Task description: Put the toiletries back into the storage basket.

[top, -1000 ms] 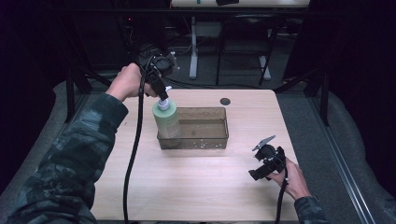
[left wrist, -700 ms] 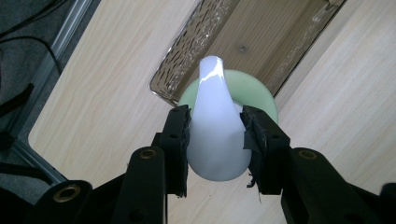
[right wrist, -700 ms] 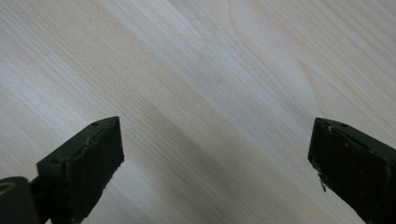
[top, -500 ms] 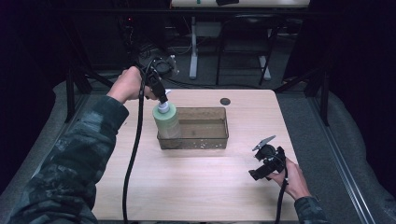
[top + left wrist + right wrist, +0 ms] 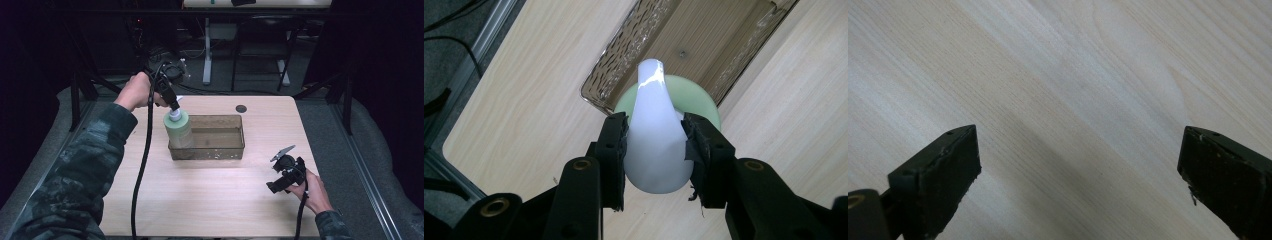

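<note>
Gripping the white pump top (image 5: 654, 135) of a pale green bottle (image 5: 177, 127), the left hand-held gripper (image 5: 173, 106) sits in the upper left of the high view, its jaws pressed against both sides of the white top. In the left gripper view the green body (image 5: 696, 95) shows just behind the white top, at the near corner of a clear tray (image 5: 704, 45) that runs to the upper right. From above, the bottle stands upright at the left end of that tray (image 5: 235, 150), which lies at the middle of the tabletop (image 5: 210, 200). A black cable (image 5: 142, 170) trails from the left hand-held gripper down the frame's left side. The right hand-held gripper (image 5: 284, 172) rests in the lower right, well apart from the tray, its jaws spread wide over bare wood (image 5: 1073, 100). A small dark round spot (image 5: 241, 108) lies near the tabletop's far edge.
</note>
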Tool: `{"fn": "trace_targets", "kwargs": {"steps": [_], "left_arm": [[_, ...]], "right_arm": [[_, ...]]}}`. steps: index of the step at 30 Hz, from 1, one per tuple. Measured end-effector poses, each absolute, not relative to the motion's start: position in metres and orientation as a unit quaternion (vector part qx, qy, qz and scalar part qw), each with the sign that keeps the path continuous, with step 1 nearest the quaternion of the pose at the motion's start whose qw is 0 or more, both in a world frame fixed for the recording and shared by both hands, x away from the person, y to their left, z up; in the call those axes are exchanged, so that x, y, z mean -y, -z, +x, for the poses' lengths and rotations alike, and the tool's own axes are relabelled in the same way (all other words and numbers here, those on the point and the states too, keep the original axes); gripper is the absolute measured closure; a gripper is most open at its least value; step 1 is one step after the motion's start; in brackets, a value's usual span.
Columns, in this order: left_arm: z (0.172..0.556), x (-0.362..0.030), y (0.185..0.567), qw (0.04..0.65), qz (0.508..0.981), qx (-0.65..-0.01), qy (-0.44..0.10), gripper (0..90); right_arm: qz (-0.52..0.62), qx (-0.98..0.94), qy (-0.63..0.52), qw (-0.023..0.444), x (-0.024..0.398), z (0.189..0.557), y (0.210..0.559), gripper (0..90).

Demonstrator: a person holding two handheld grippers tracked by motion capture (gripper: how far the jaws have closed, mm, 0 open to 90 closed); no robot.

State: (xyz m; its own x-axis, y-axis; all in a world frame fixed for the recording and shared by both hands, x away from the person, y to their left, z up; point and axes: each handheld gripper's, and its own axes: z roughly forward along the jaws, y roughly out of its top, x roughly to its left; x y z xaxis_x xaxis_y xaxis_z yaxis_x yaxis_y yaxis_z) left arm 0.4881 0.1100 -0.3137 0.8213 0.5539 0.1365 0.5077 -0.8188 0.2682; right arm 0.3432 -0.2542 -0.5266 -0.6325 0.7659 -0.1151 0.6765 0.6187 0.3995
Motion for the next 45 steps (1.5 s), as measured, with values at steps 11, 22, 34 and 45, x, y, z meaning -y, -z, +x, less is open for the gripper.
{"fn": "trace_targets", "kwargs": {"steps": [11,22,34,45], "left_arm": [[0.489,-0.117,0.323,0.132,0.945,-0.287,-0.089,60.2],[0.478,-0.133,0.315,0.188,0.927,-0.308,-0.106,28.9],[0.448,-0.153,0.327,0.239,0.910,-0.315,-0.124,8.7],[0.408,-0.173,0.361,0.273,0.897,-0.316,-0.143,1.3]], "right_arm": [[0.405,-0.889,-0.162,0.139,0.254,0.343,0.527,3.0],[0.404,-0.890,-0.161,0.139,0.254,0.343,0.526,3.0],[0.403,-0.890,-0.160,0.141,0.254,0.343,0.526,3.0],[0.404,-0.889,-0.160,0.145,0.254,0.343,0.526,3.0]]}}
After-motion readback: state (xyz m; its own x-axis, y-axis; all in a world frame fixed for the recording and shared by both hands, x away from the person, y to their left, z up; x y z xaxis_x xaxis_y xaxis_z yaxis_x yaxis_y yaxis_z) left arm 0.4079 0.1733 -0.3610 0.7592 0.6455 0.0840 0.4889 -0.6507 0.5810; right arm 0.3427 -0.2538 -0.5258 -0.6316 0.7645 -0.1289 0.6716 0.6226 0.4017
